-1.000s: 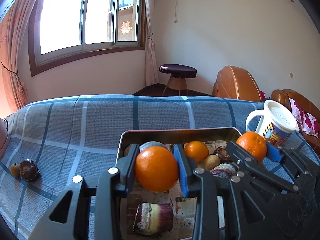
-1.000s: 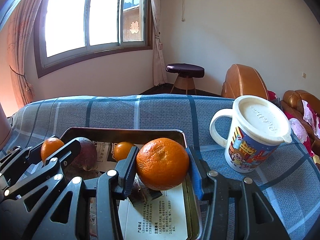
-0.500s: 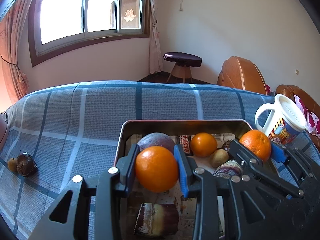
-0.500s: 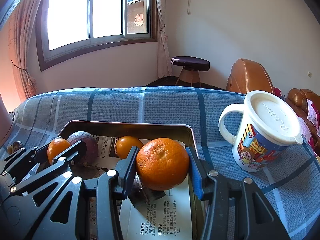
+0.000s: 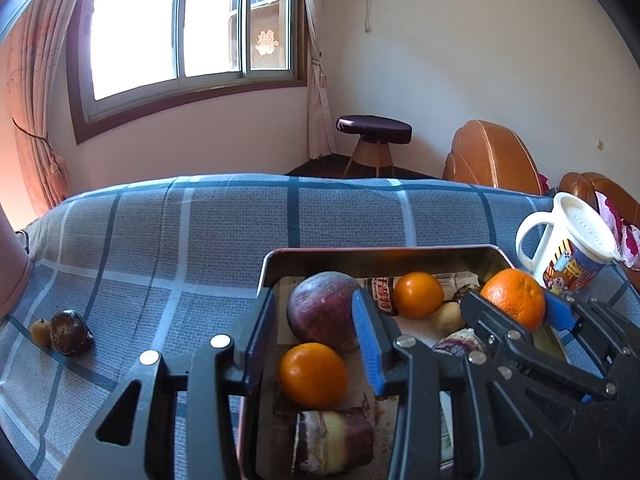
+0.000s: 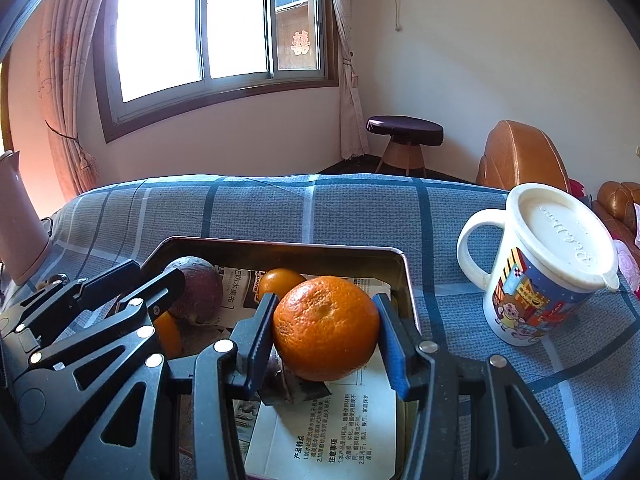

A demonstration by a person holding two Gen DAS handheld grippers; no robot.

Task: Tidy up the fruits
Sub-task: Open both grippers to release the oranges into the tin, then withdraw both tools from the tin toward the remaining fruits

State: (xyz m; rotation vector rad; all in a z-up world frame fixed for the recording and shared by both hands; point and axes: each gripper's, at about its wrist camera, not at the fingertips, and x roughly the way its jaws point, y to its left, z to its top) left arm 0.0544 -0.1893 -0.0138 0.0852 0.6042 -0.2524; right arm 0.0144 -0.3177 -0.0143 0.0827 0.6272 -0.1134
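A metal tray (image 5: pixel 380 256) lined with paper sits on the blue checked cloth and holds fruit. My left gripper (image 5: pixel 316 328) is open above the tray; a small orange (image 5: pixel 313 374) lies in the tray below its fingers, next to a purple fruit (image 5: pixel 320 312) and a cut purple piece (image 5: pixel 332 440). Another small orange (image 5: pixel 418 294) lies further back. My right gripper (image 6: pixel 326 334) is shut on a large orange (image 6: pixel 326 328) over the tray's right side (image 6: pixel 404 276); it also shows in the left wrist view (image 5: pixel 514 298).
A lidded cartoon mug (image 6: pixel 548 264) stands right of the tray. Two small dark and yellow fruits (image 5: pixel 64 332) lie on the cloth at far left. A pink object (image 6: pixel 16 220) stands at the left edge. A stool and leather chairs are behind.
My left gripper has opened and let go of its small orange, which now lies in the tray. The right gripper still holds its orange.
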